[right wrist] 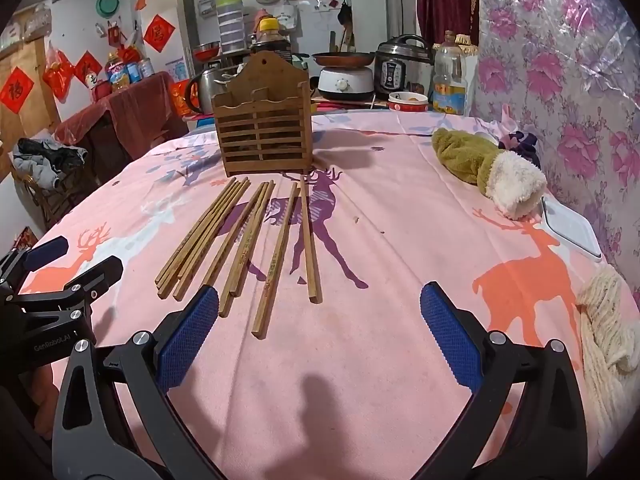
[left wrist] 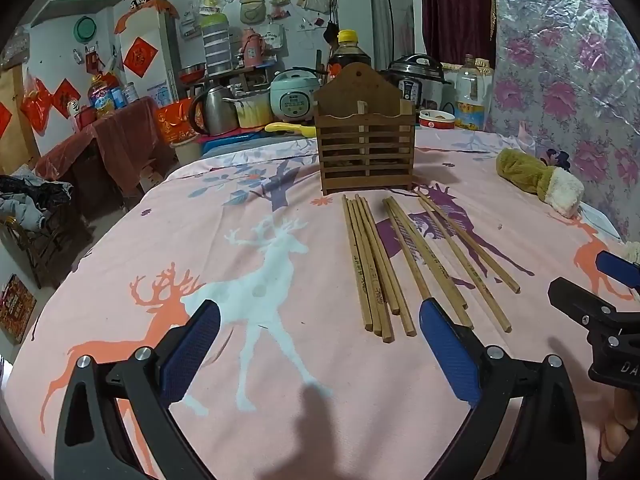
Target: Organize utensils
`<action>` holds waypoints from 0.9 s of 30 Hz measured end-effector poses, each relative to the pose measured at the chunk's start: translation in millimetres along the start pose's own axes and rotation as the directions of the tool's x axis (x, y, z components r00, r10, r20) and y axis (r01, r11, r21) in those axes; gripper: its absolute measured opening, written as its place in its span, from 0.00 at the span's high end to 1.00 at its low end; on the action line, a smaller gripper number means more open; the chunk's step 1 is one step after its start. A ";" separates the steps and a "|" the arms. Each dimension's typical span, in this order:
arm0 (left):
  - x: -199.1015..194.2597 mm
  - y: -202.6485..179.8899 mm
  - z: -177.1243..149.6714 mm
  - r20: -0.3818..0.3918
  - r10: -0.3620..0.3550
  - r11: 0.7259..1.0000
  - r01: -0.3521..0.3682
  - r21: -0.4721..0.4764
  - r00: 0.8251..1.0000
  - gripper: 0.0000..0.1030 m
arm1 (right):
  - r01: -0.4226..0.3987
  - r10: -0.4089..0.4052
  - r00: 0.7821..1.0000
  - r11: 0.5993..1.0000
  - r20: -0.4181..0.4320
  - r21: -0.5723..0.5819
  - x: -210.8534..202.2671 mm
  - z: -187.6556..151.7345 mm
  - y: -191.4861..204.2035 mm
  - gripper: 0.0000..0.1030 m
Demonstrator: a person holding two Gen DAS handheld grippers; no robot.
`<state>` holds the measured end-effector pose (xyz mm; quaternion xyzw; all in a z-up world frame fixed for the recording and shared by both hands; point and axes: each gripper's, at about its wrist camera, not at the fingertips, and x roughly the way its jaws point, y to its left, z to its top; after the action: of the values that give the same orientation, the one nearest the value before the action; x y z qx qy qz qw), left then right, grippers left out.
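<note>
While both gape, chopsticks [left wrist: 400,264] beyond left tool [left wrist: 320,344].

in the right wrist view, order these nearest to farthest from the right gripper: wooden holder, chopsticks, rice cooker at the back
1. chopsticks: nearest, lying on the cloth just ahead and left of the right gripper, one end beside its left finger.
2. wooden holder: upright behind the chopsticks' far ends.
3. rice cooker: farthest, past the cloth's edge at back right.
</note>
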<state>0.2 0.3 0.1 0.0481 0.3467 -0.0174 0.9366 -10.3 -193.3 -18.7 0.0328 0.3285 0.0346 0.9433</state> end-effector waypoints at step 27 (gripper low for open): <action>-2.7 2.2 1.0 0.003 0.017 1.000 -0.017 -0.002 1.000 0.05 | -0.004 0.004 1.000 1.000 -0.001 0.004 0.5 -0.1 -1.5 0.06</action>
<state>-1.1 2.3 2.7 0.0503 0.3448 -0.0091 0.9373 -9.9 -194.8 -19.3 0.0353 0.3287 0.0356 0.9431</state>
